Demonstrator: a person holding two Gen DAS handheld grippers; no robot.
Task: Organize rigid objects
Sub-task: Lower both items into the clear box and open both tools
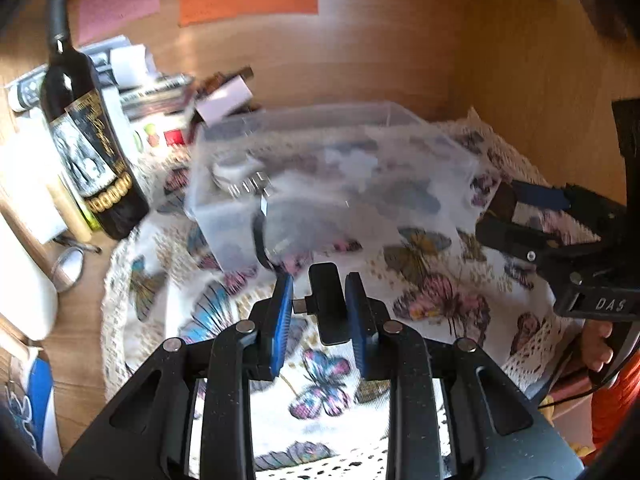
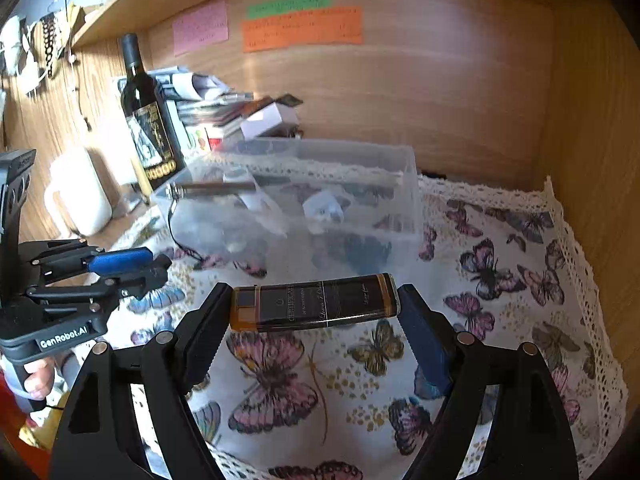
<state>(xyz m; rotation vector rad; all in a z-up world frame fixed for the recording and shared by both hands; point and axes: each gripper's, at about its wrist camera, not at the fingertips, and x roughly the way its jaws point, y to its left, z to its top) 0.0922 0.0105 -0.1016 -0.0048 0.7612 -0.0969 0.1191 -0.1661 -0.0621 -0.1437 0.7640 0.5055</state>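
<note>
Two hand-held grippers hover over a white cloth (image 2: 500,360) printed with butterflies and edged in lace, spread inside a wooden alcove. The left gripper (image 1: 320,304) is clamped on a small black adapter (image 1: 326,300), held upright between its blue pads, with a short plug sticking out of the adapter's left side. The right gripper (image 2: 314,308) holds a dark lighter (image 2: 316,306) with gold trim and lettering; it lies crosswise, pinched by its two ends, above the cloth. Just beyond both grippers a clear plastic bin (image 2: 400,168) sits on the cloth toward the back. Inside it a pale, rounded object and some other pieces show through the walls, though motion blur and the cloudy plastic make them hard to identify. A thin brown stick (image 2: 216,188) with a metal end lies across the bin's near left rim. To the left of the bin stands a dark wine bottle (image 2: 146,116) with a gold-patterned label, in front of a stack of papers and magazines (image 2: 200,96). Pink, green and orange paper notes (image 2: 302,28) are stuck to the back wall.
</note>
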